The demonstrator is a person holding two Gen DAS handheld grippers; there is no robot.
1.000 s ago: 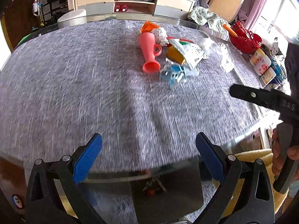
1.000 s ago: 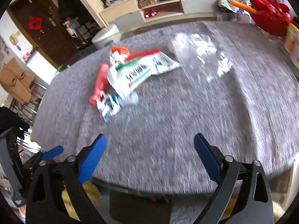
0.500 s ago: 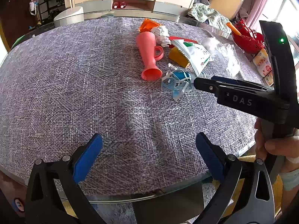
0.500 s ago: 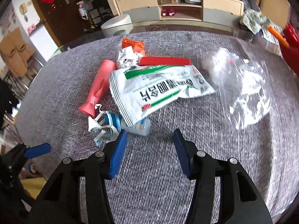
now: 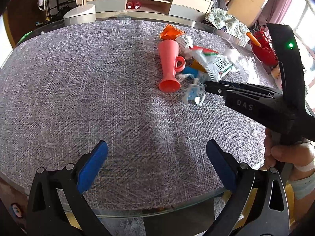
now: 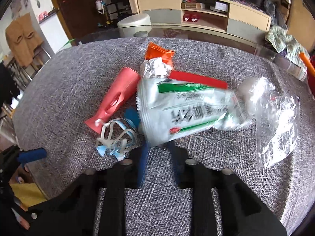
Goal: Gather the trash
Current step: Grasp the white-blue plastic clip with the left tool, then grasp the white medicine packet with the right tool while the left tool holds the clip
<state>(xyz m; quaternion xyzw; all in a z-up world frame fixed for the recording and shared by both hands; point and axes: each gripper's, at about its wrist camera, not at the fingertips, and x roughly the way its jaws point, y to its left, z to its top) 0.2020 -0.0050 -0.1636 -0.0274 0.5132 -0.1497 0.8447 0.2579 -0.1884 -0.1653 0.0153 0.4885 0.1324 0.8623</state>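
A trash pile lies on the grey table mat (image 5: pixel 98 98). It holds a pink cup (image 5: pixel 170 66) on its side, a white and green snack bag (image 6: pixel 187 110), a crumpled blue face mask (image 6: pixel 116 139), an orange wrapper (image 6: pixel 157 53), crumpled foil (image 6: pixel 155 68), a red strip (image 6: pixel 198 79) and a clear plastic bag (image 6: pixel 275 122). My right gripper (image 6: pixel 157 147) has its jaws nearly together at the near edge of the snack bag, beside the mask; its fingertips also show in the left wrist view (image 5: pixel 208 84). My left gripper (image 5: pixel 157 167) is open and empty over the mat's near edge.
A red basket (image 5: pixel 263 49) and small bottles stand at the table's right edge. A white round bin (image 6: pixel 135 25) and a low cabinet (image 6: pixel 206 9) stand beyond the table's far side. The glass table edge (image 5: pixel 147 210) is close below the left gripper.
My right gripper has moved forward to the snack bag and narrowed its jaws from open to nearly closed. The left gripper has shifted slightly forward and stays open.
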